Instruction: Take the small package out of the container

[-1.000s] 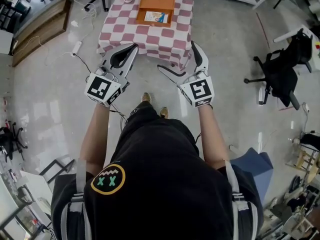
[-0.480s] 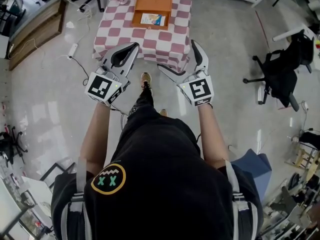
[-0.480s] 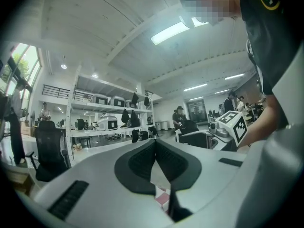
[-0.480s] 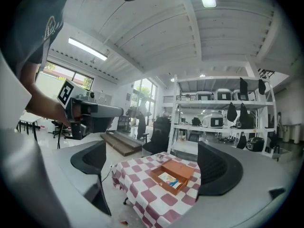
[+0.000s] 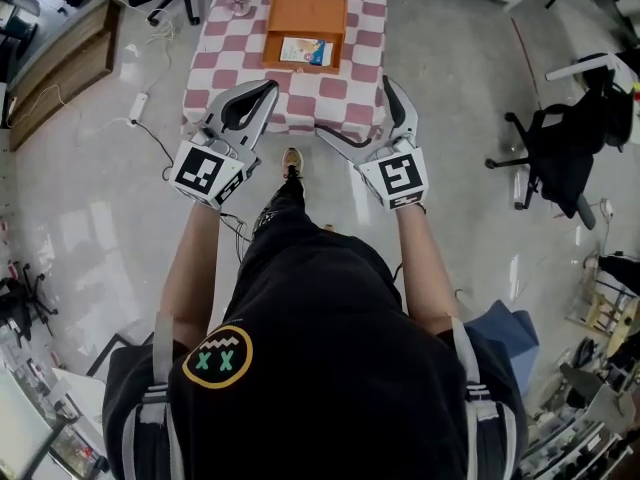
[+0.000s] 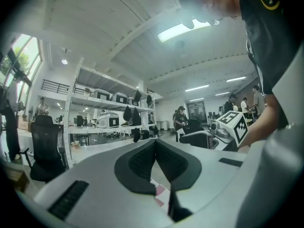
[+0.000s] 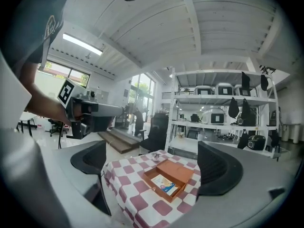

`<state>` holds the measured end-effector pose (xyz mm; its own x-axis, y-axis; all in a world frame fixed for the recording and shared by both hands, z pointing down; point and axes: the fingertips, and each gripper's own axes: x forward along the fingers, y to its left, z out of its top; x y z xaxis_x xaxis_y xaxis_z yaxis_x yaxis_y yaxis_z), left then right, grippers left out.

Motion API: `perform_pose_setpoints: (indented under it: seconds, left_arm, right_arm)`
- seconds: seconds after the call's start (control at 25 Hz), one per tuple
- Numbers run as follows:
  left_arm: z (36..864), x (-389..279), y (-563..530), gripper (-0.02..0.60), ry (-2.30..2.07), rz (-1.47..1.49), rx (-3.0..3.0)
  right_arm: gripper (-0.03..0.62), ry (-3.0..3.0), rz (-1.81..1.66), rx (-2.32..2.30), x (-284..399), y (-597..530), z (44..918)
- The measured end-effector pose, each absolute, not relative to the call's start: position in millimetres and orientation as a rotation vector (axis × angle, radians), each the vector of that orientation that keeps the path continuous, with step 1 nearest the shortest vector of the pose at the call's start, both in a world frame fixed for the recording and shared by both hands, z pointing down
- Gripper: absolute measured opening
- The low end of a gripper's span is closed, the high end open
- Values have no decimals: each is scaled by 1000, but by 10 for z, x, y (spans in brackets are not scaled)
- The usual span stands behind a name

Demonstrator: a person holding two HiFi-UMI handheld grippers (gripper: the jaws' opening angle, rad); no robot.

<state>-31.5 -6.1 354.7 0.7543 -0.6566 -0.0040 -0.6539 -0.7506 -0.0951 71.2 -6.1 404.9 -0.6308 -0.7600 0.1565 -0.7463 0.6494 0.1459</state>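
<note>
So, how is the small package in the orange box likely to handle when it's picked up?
The small package lies flat and looks thin, so it is probably light and may flex. It fills only part of the orange box, so a push would likely slide it toward a wall. Its finish is too small to judge.

A surface [image 5: 322, 93] under a red-and-white checked cloth stands on a pale glossy floor [image 5: 80, 208]. A black office chair [image 5: 565, 138] sits well apart on the right, and a low wooden platform [image 5: 60, 68] with a white power strip [image 5: 137, 108] near it on the left. White shelving [image 7: 218, 124] lines the far wall.
</note>
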Motion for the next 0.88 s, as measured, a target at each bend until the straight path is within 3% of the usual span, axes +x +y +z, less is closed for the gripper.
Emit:
perform_pose_setpoints:
  seconds: [0.88]
  left_arm:
    - [3879,-675,-1814,17,1010,-40,-2980]
  right_arm:
    - [592,-2558,16,1256,324,-1739,4302]
